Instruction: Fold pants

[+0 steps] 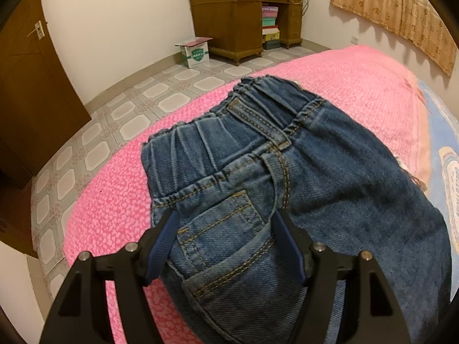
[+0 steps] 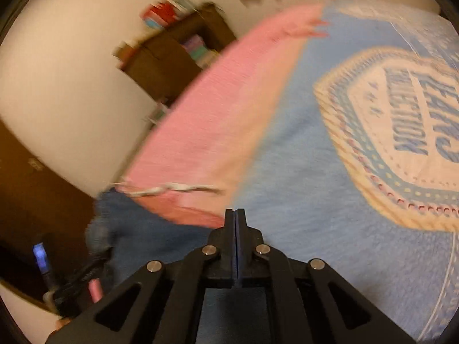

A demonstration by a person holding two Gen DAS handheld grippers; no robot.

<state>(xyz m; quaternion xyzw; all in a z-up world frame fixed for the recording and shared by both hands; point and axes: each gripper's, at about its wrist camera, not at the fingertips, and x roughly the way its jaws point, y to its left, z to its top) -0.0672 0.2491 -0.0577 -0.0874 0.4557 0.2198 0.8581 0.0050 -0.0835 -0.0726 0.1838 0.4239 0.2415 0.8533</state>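
- The left gripper has its jaws spread wide apart, and both blue-padded fingers press down on the denim, one on each side of a raised fold of cloth.
- The right gripper has its two black fingers pressed flat together with nothing visible between them; its view is blurred.

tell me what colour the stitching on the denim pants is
Orange-tan, on the blue denim pants; clearest in the left wrist view.
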